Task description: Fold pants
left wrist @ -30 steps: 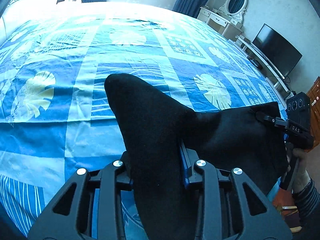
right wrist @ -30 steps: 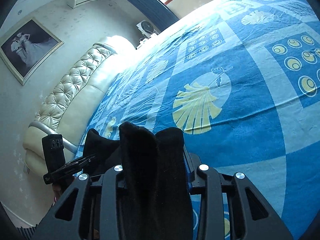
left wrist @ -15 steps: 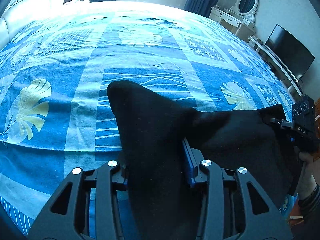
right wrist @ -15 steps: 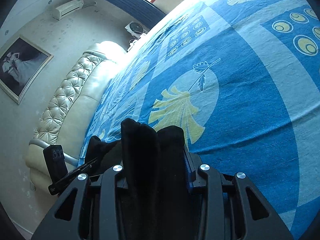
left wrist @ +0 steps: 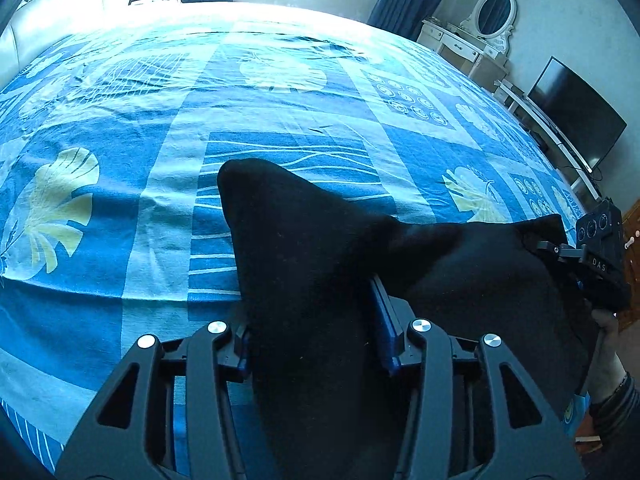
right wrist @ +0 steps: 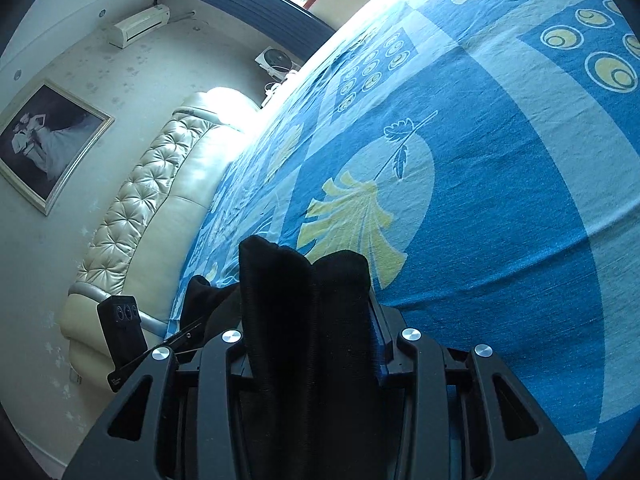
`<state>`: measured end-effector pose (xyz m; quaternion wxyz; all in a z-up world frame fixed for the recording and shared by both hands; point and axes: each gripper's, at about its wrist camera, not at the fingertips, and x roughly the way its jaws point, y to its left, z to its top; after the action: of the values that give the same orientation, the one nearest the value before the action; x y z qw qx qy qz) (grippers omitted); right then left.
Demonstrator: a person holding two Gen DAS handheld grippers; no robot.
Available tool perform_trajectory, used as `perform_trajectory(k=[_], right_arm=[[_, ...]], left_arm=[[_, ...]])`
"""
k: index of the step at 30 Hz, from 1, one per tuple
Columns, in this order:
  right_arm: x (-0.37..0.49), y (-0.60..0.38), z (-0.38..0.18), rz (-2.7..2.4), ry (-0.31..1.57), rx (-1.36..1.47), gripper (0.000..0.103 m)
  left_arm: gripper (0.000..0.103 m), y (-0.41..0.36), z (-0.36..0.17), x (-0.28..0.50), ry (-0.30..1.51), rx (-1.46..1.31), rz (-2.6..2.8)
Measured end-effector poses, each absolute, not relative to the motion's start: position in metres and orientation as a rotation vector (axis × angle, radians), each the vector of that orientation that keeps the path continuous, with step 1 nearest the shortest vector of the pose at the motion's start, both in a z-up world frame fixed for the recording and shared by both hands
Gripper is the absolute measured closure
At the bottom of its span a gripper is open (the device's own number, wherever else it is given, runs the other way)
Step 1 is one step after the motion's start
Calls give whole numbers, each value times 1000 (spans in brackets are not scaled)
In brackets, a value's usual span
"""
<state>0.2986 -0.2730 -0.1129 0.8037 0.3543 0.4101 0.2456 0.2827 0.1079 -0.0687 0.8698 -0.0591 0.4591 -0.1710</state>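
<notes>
Black pants (left wrist: 480,280) hang stretched between my two grippers, low over the blue patterned bed (left wrist: 280,100). In the left wrist view my left gripper (left wrist: 312,320) has a bunched corner of the cloth filling the gap between its pads; its jaws are opening, with the cloth still between them and standing up. My right gripper (left wrist: 592,264) is at the far right, held by a hand, pinching the other corner. In the right wrist view the right gripper (right wrist: 308,320) is shut on a thick fold of the pants (right wrist: 304,280), and the left gripper (right wrist: 124,332) shows at lower left.
The bed (right wrist: 500,200) fills most of both views. A tufted cream headboard (right wrist: 140,208) and a framed picture (right wrist: 48,140) are at its head. A TV (left wrist: 576,120) and a dressing table with a mirror (left wrist: 480,40) line the far wall.
Both grippers have sunk toward the bed with the pants, then held still. The gap between the left gripper's fingers has widened a little around the cloth.
</notes>
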Motion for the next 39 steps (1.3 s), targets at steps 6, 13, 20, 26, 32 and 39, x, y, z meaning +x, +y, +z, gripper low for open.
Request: perform_trajectory(k=[6,13,20,26,32,39], right_arm=[[300,-274,-114,528,874,763,66],[300,-273,-115,528,875,764,65],[292,-280,-108,557,885,826,46],[248,-291,-99,549,900,850,33],[201,-298,-103,530,906,943,27],[201,-270,-98,494,962,853,22]], left_arm=[[56,107,-67,282,955,-122,-358],[54,107,-67,282,955,-123,-357],[26,124,-62,274,979,-183,-334],[22,150,-66,224,1010,-334,-373],[14,163,-76,177,1051,-535,-467],[13,135,-78,174,1071,-498,-454]])
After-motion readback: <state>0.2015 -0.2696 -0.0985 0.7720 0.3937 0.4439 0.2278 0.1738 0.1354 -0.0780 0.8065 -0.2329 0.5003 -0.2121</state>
